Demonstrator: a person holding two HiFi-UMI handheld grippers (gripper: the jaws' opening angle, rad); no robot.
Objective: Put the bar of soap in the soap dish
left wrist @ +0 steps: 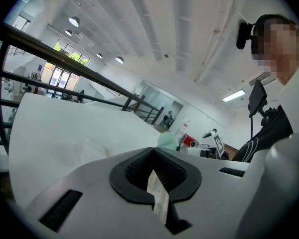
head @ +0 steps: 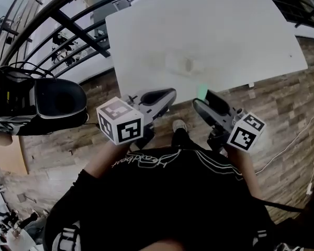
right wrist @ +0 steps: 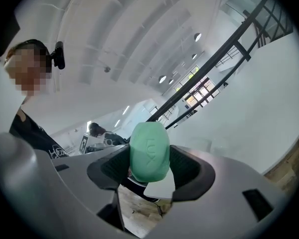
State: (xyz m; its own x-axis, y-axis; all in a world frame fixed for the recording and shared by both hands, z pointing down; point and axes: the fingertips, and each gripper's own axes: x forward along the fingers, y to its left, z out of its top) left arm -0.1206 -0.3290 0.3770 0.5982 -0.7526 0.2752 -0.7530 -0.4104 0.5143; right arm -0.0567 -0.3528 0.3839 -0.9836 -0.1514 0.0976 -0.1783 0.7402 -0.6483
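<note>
Table white, wood floor | right gripper jaws clamp green soap | left gripper jaws together (empty)

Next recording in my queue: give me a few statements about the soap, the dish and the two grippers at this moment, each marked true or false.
1. The green bar of soap is clamped between the jaws of the right gripper. True.
2. The soap already lies in the soap dish. False: it is in the right gripper, at the near edge of the table, apart from the dish.
3. The left gripper has nothing between its jaws. True.
4. The soap dish stands on the wooden floor. False: it sits on the white table.
</note>
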